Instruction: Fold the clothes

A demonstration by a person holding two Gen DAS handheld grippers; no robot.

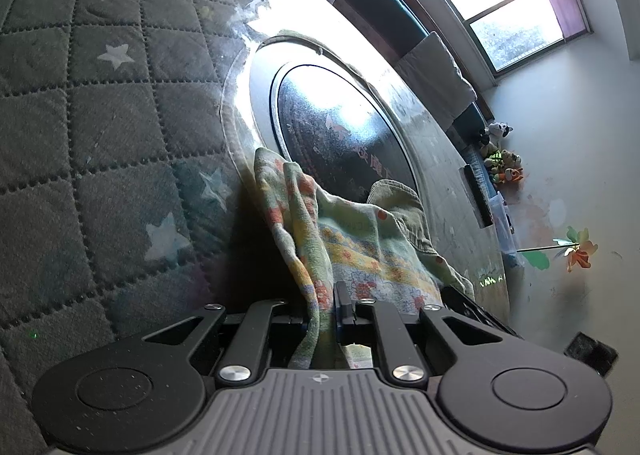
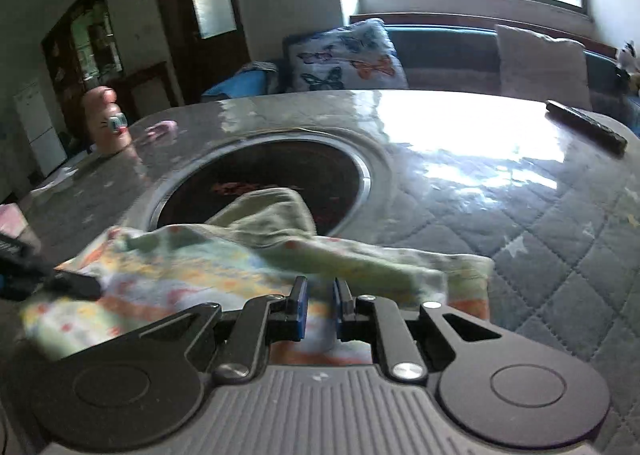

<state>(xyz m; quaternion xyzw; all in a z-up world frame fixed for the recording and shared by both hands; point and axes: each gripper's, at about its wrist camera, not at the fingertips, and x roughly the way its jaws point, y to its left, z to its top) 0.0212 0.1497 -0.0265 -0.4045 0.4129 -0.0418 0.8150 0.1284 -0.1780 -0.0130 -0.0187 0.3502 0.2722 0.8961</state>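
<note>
A small pale green garment with orange and yellow flowers (image 1: 352, 251) lies crumpled on the quilted table cover, partly over the round dark plate. My left gripper (image 1: 326, 307) is shut on a fold of it, the cloth running down between the fingers. In the right wrist view the same garment (image 2: 224, 259) lies just ahead of my right gripper (image 2: 320, 291), whose fingers stand slightly apart with cloth between and under them; whether they pinch it is unclear. The left gripper's finger (image 2: 76, 283) shows at the garment's left edge.
The table has a grey star-quilted cover (image 1: 100, 143) under glossy plastic and a round dark inset plate (image 2: 272, 175). A dark remote (image 2: 588, 125) lies far right. A pink bottle (image 2: 106, 123) stands far left. A sofa with butterfly cushion (image 2: 344, 55) sits behind.
</note>
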